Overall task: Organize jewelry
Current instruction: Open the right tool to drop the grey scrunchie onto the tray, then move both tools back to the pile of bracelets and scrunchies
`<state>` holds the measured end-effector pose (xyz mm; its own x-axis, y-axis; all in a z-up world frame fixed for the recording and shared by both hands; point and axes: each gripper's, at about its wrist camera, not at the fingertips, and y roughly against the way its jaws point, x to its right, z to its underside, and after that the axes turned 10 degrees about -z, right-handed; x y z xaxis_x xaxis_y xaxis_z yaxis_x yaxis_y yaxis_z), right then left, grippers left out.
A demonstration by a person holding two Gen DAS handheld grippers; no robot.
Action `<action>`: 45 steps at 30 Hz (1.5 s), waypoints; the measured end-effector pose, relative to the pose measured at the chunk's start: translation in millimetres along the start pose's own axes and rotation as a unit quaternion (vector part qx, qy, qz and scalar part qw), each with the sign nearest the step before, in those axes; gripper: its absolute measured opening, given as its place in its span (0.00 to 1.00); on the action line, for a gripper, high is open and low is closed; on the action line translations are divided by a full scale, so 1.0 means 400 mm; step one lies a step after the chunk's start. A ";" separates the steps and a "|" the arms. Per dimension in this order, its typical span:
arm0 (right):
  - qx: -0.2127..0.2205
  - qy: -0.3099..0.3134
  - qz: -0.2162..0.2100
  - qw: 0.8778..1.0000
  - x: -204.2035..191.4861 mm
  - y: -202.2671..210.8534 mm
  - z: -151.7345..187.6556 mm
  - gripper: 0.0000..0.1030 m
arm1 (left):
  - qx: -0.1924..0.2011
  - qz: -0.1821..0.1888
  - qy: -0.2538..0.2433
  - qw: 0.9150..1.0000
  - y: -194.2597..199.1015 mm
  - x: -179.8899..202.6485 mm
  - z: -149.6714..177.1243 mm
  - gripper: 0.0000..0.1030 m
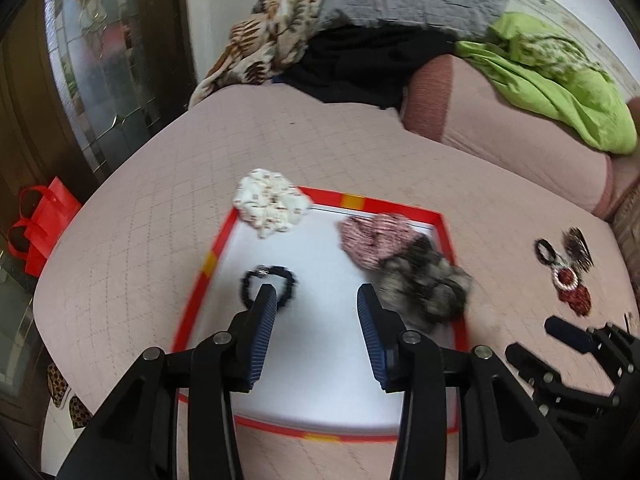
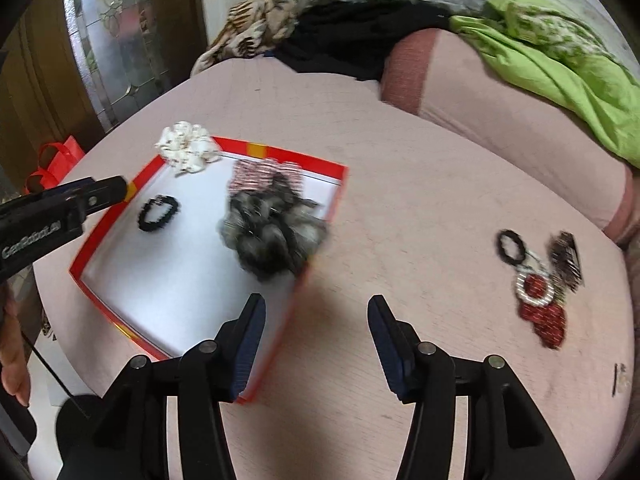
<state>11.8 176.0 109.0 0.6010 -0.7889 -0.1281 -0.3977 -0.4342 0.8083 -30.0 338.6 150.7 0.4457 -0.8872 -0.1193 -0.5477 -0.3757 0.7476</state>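
A red-rimmed white box (image 1: 224, 232) (image 2: 338, 184) lies on the pink bed. In it are a cream scrunchie (image 1: 272, 204) (image 2: 186, 150), a red-and-white scrunchie (image 1: 374, 236) (image 2: 256, 174), a grey furry scrunchie (image 1: 428, 284) (image 2: 272, 232) and a black hair tie (image 1: 288, 276) (image 2: 158, 213). My left gripper (image 1: 316, 294) is open and empty over the box, its left finger over the black tie. My right gripper (image 2: 316, 306) is open and empty at the box's right rim. On the bed to the right lie a black hair tie (image 1: 545, 250) (image 2: 511, 246), red beaded pieces (image 1: 572, 288) (image 2: 542, 308) and a dark clip (image 1: 578, 248) (image 2: 566, 260).
A pink bolster (image 1: 500, 128) (image 2: 500, 112) with a green cloth (image 1: 560, 80) (image 2: 568, 64) lies at the back right. Patterned, grey and black fabrics (image 1: 360, 32) pile at the back. A red bag (image 1: 44, 224) (image 2: 60, 160) stands off the bed's left edge.
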 end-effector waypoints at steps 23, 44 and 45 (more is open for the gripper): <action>0.003 -0.127 0.082 0.988 0.448 0.194 0.241 0.56 | -0.015 0.071 -0.091 0.993 0.111 0.430 0.130 0.40; 0.009 -0.219 0.137 0.966 0.794 0.268 0.378 0.56 | -0.055 0.119 -0.144 0.981 0.042 0.727 0.138 0.40; 0.010 -0.222 0.133 0.966 0.800 0.264 0.375 0.56 | -0.058 0.123 -0.144 0.980 0.028 0.745 0.129 0.40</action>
<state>58.2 -187.6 67.2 0.1214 -0.9806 -0.1537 -0.5134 -0.1946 0.8358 60.3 56.1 89.8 0.0828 -0.9922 -0.0933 -0.5219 -0.1229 0.8441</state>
